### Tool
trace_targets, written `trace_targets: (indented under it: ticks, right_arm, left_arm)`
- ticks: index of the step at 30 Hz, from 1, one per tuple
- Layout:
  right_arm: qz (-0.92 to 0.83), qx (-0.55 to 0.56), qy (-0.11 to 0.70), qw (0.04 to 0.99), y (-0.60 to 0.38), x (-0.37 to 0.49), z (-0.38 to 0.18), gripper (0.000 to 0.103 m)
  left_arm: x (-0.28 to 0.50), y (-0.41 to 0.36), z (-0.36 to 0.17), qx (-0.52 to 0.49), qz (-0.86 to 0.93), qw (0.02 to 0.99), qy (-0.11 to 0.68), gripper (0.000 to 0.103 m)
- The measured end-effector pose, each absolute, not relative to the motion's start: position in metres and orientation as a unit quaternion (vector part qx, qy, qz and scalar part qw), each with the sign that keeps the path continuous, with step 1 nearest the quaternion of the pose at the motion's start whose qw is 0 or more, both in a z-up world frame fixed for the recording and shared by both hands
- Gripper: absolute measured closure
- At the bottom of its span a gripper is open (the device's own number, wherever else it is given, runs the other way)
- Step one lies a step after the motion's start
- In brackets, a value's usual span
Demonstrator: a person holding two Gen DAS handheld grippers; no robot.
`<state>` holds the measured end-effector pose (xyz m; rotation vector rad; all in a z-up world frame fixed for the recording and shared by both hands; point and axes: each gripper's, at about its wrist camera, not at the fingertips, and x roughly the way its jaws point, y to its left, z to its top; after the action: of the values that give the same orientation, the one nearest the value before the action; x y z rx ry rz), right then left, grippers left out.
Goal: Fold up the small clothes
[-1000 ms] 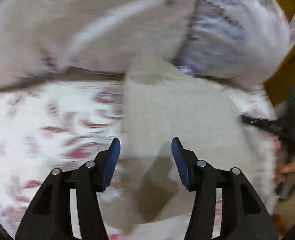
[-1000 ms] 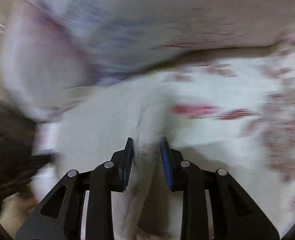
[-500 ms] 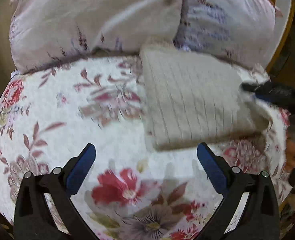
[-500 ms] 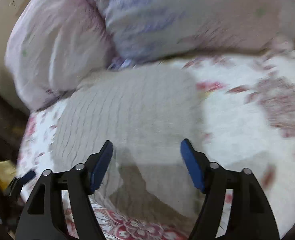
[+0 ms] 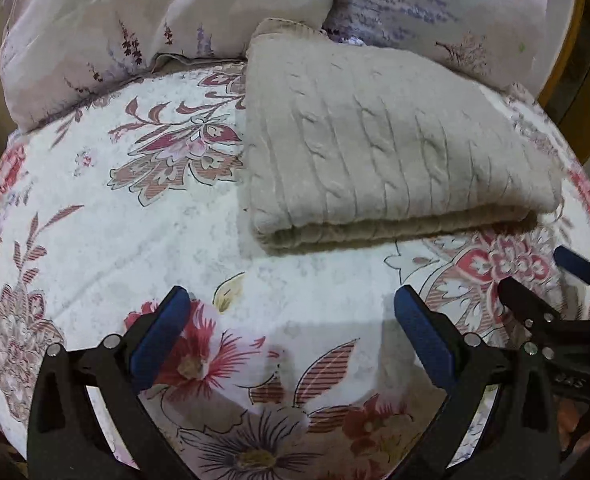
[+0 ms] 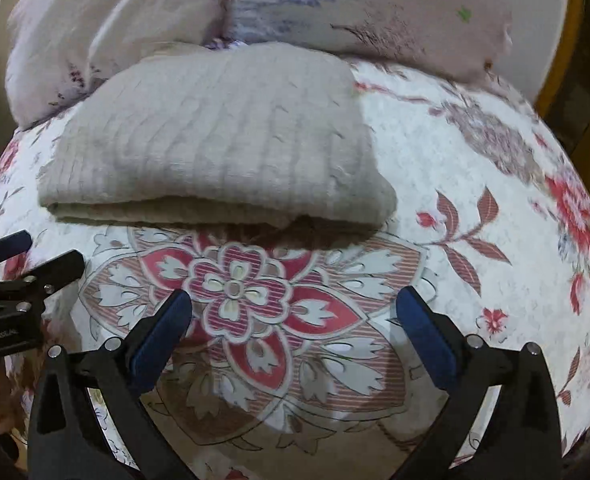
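Sweater (image 5: 383, 148) lies folded on the bed (image 5: 135, 220), far edge against the pillows (image 5: 155, 20). Left gripper (image 5: 291, 320) and right gripper (image 6: 295, 320) hover nearby, jaws apart, empty. Knit looks soft, thick, light; best gripped at the near folded edge.

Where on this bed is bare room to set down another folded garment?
Free: floral bedspread left of the folded beige sweater, and the strip between it and both open grippers, left and right. Crowded: behind, where pillows press against it.
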<state>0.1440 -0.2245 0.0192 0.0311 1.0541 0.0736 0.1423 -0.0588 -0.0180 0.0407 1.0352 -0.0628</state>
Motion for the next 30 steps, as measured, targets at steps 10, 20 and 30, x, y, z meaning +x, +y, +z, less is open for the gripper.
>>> trace_targets:
  ticks: [10, 20, 30]
  right_arm:
    - [0.034, 0.015, 0.496, 0.868, -0.2242, 0.1409, 0.0174, 0.001]
    - [0.034, 0.016, 0.496, 0.868, -0.2248, 0.1417, 0.0181, 0.001]
    - [0.034, 0.016, 0.496, 0.868, -0.2248, 0.1415, 0.0181, 0.001]
  left_arm:
    - [0.1378, -0.0609, -0.0186, 0.015, -0.012, 0.871, 0.492, 0.002]
    - [0.1367, -0.0614, -0.0179, 0.014, -0.007, 0.873, 0.487, 0.002]
    - [0.1365, -0.0616, -0.0179, 0.014, -0.005, 0.873, 0.487, 0.002]
